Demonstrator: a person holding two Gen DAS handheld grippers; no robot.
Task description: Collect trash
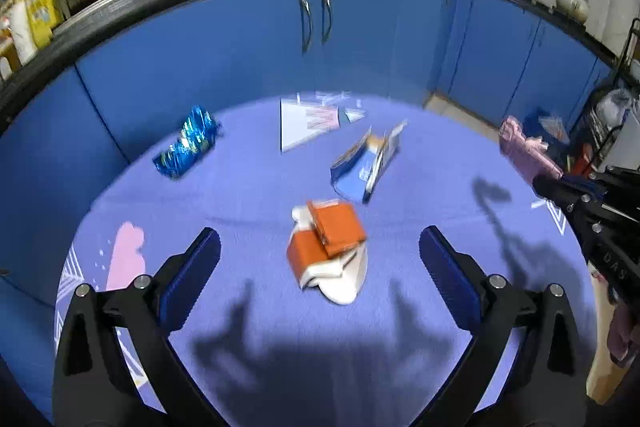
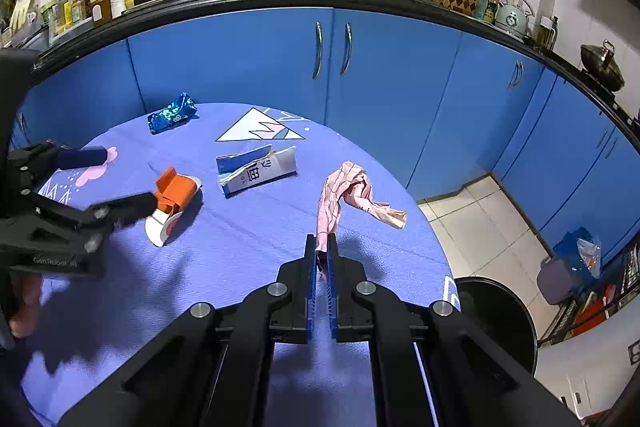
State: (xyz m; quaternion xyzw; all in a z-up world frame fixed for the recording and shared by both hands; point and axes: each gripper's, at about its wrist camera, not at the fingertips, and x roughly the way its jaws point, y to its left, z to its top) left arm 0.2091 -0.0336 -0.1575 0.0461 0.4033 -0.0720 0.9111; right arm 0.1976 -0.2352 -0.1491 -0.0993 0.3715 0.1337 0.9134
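On the purple round table, my right tongs are clenched on the crumpled pink paper, lifted clear for binning. My left tongs hang spread wide over the flattened orange cup, lined up, I'd guess, to grab it next.

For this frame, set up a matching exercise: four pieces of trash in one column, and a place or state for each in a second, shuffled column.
Things:
1. pink wrapper
2. orange-and-white carton
3. shiny blue wrapper
4. blue-and-white carton

Place or state:
A. lies at the far edge of the table, towards the cabinets
B. pinched by its end in the right gripper
C. lies on the cloth between the open fingers of the left gripper, untouched
D. flattened, mid-table, past the orange one

Pairs: 1-B, 2-C, 3-A, 4-D
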